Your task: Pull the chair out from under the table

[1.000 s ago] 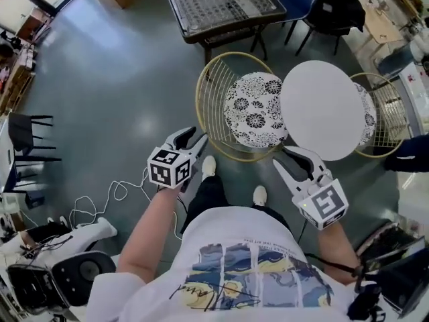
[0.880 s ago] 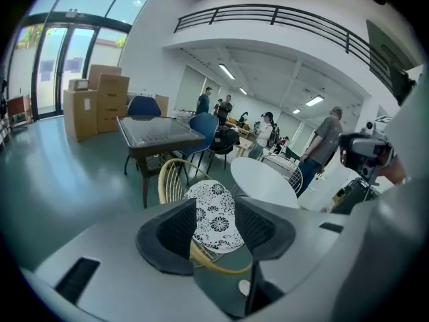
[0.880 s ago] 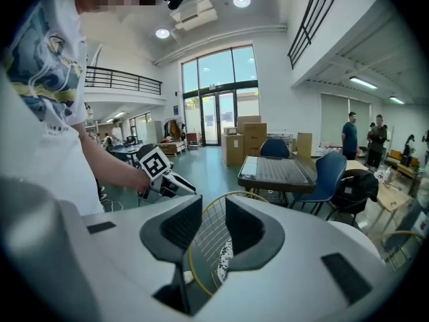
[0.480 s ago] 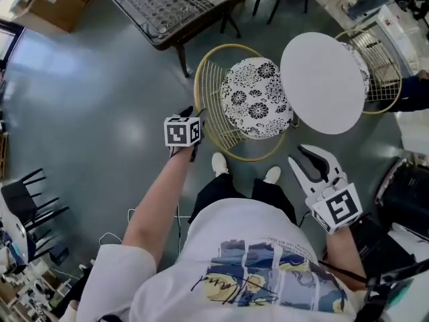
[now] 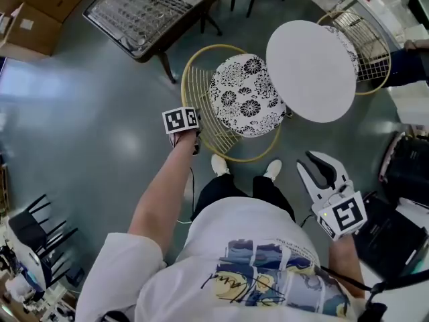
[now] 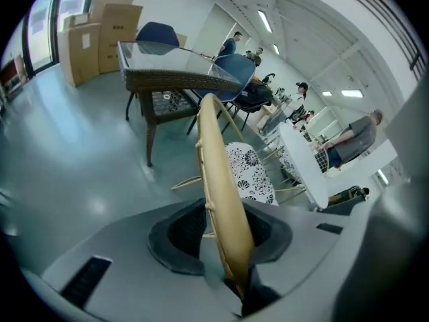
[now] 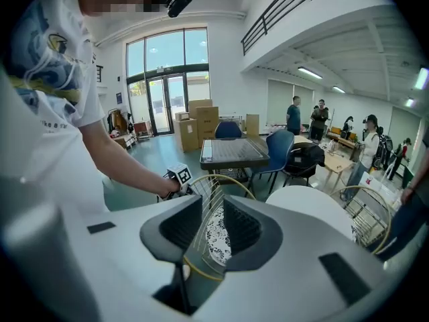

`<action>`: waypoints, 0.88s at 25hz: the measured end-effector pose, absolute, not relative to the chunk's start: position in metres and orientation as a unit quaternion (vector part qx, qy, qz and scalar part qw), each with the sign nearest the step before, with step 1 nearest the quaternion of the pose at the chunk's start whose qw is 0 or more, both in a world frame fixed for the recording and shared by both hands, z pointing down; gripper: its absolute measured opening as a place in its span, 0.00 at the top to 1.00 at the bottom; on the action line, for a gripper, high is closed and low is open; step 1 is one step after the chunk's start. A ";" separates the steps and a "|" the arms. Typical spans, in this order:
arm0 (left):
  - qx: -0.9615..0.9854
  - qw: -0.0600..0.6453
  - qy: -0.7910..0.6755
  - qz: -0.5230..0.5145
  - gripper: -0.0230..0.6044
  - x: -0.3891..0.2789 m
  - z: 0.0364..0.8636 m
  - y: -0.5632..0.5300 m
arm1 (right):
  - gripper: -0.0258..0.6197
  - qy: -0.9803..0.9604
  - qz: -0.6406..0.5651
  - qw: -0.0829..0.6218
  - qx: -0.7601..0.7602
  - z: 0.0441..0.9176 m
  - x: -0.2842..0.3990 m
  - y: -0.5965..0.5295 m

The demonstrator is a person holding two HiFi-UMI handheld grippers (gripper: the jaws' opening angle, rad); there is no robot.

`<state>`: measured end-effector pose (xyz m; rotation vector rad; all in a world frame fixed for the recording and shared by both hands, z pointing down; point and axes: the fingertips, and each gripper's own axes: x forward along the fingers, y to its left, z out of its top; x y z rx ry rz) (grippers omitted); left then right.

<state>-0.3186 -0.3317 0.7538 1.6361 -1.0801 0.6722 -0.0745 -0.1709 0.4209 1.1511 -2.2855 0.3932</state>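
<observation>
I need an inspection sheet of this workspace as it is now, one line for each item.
Surface: glossy grey floor.
Job's things: gold wire chair with black-and-white floral cushion, seat edge under round white table.
Clutter: brown cardboard boxes.
Grippers: left gripper closing, chair rim between its jaws; right gripper open, empty, away from chair.
Cables: thin dark cable below left gripper.
Surroundings: dark wicker table, second wire chair, people standing far off.
</observation>
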 end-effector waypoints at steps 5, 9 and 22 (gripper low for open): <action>0.636 0.530 -0.495 0.263 0.86 -0.326 0.755 -0.330 | 0.82 -0.847 0.146 0.272 0.433 0.422 -0.074 -0.171; 0.616 0.547 -0.515 0.236 0.88 -0.332 0.755 -0.329 | 0.82 -0.849 0.144 0.266 0.432 0.418 -0.075 -0.169; 0.541 0.578 -0.580 0.190 0.93 -0.426 0.758 -0.290 | 0.82 -0.867 0.142 0.262 0.400 0.425 -0.085 -0.170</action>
